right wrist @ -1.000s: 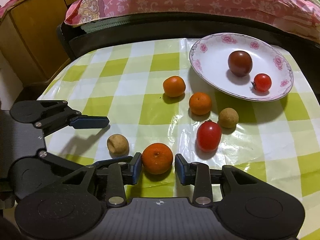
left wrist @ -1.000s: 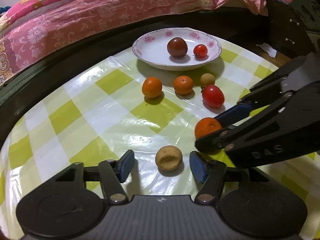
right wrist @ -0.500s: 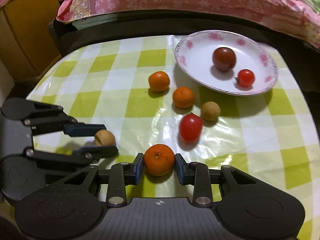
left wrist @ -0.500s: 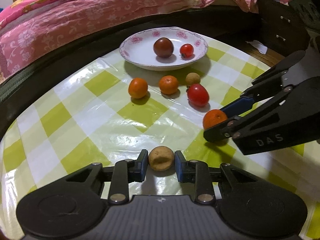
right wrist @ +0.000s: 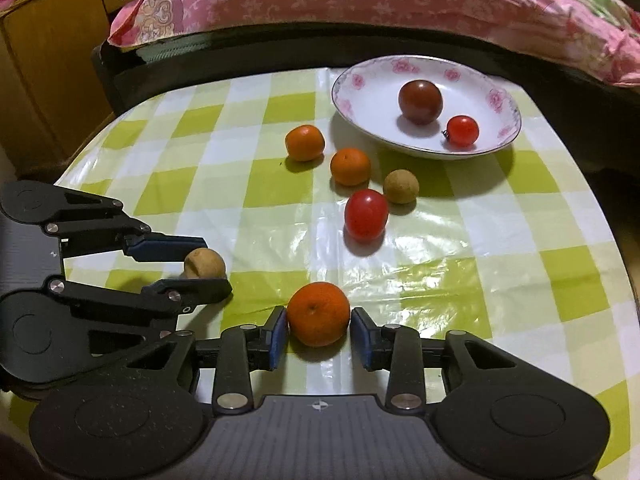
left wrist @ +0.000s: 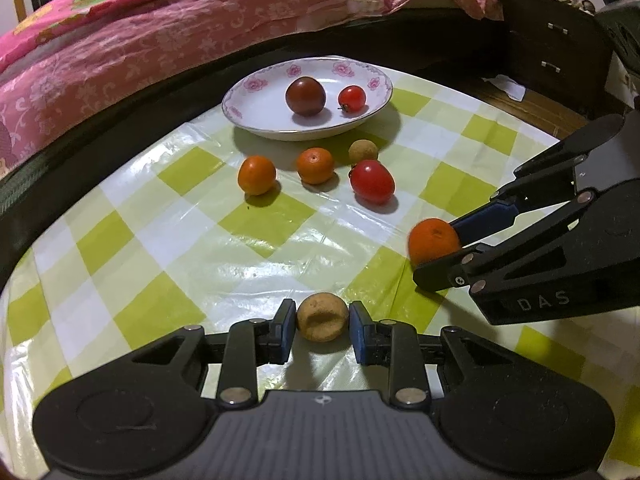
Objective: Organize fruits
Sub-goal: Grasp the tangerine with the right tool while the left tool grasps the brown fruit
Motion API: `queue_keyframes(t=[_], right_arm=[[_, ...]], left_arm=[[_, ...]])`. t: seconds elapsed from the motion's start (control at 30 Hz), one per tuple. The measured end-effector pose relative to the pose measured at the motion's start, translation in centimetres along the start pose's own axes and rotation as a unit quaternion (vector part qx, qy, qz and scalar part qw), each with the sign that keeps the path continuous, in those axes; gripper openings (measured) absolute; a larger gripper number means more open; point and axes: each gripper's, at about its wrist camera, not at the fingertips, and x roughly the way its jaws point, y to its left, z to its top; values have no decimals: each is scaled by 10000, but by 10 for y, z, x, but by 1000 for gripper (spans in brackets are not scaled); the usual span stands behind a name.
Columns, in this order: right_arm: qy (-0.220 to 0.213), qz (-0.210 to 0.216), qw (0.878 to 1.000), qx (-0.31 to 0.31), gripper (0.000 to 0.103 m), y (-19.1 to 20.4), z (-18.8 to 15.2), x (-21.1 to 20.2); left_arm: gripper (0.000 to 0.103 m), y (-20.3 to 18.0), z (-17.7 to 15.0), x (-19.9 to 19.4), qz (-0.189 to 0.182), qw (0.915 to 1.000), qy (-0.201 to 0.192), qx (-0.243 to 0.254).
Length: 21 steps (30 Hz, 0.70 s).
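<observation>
My left gripper (left wrist: 322,326) is shut on a small tan longan (left wrist: 322,317) just above the checked tablecloth; it also shows in the right wrist view (right wrist: 205,263). My right gripper (right wrist: 319,330) is shut on an orange tangerine (right wrist: 318,313), also visible in the left wrist view (left wrist: 434,240). A white floral plate (left wrist: 248,114) at the far side holds a dark plum (left wrist: 305,95) and a small red tomato (left wrist: 352,98). In front of it on the cloth lie two tangerines (left wrist: 257,175) (left wrist: 315,165), another longan (left wrist: 363,151) and a red tomato (left wrist: 372,182).
The table has a green and white checked plastic cloth (left wrist: 184,240). A bed with a pink floral cover (left wrist: 120,52) runs behind it. A dark drawer unit (left wrist: 552,52) stands at the far right, a wooden cabinet (right wrist: 48,80) at the left.
Both grippers have closed, the left on the longan and the right on the tangerine. Both have drawn back slightly, with the fruits lifted a little.
</observation>
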Motion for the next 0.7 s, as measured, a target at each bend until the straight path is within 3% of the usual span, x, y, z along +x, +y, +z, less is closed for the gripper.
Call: queue_keyframes(t=[0.33, 0.5, 0.6, 0.7], right_arm=[[-320, -106, 9994, 40, 37, -1, -3, 3], [-345, -164, 9993, -30, 39, 3, -5, 3], [-329, -196, 9993, -36, 37, 4, -6, 3], [-306, -178, 9994, -15, 29, 6, -5, 2]], left_arm=[[71, 11, -7, 2, 273, 9992, -152, -256], [70, 6, -6, 1, 369, 9991, -170, -132], [56, 2, -5, 0, 295, 9994, -133, -122], [42, -4, -2, -1, 236, 9997, -74, -86]])
